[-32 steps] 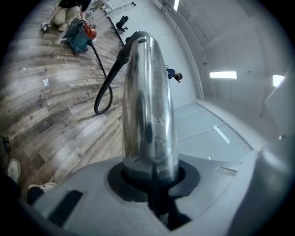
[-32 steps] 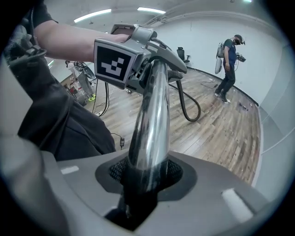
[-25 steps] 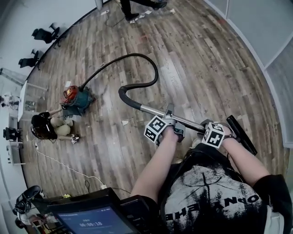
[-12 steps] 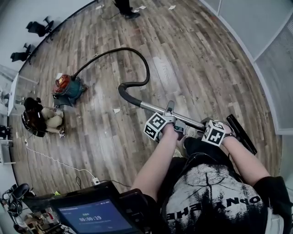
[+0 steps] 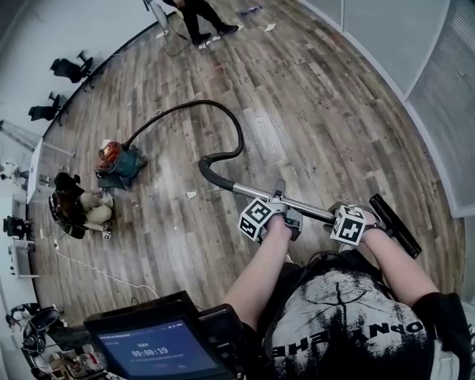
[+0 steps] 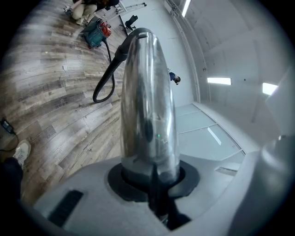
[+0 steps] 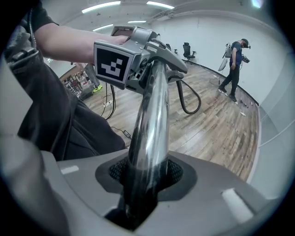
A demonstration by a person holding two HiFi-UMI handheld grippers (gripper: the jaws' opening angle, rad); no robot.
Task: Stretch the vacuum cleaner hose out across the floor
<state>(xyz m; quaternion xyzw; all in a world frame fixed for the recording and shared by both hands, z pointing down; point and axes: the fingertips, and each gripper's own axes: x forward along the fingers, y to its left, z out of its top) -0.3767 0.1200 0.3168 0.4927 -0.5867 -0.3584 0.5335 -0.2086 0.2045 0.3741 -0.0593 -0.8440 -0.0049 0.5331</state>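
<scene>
On the wooden floor (image 5: 319, 111), the black hose (image 5: 236, 126) curls from the vacuum cleaner (image 5: 117, 160) to the metal tube (image 5: 249, 191). The left claw (image 6: 152, 177) and right claw (image 7: 145, 177) each pinch that tube, hiding its middle. Lettering on the shirt (image 5: 349, 319) is cut off and unreadable.

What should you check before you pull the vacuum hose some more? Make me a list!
1. Left gripper shut on the metal tube: ok.
2. Right gripper shut on the same tube, nearer the nozzle: ok.
3. Hose lies straight: not ok. It bends in a big loop between the tube and the vacuum cleaner.
4. Hose reaches the vacuum cleaner: ok. How firmly it is plugged in: cannot tell.
5. Standing person is well away from the hose: ok.
</scene>
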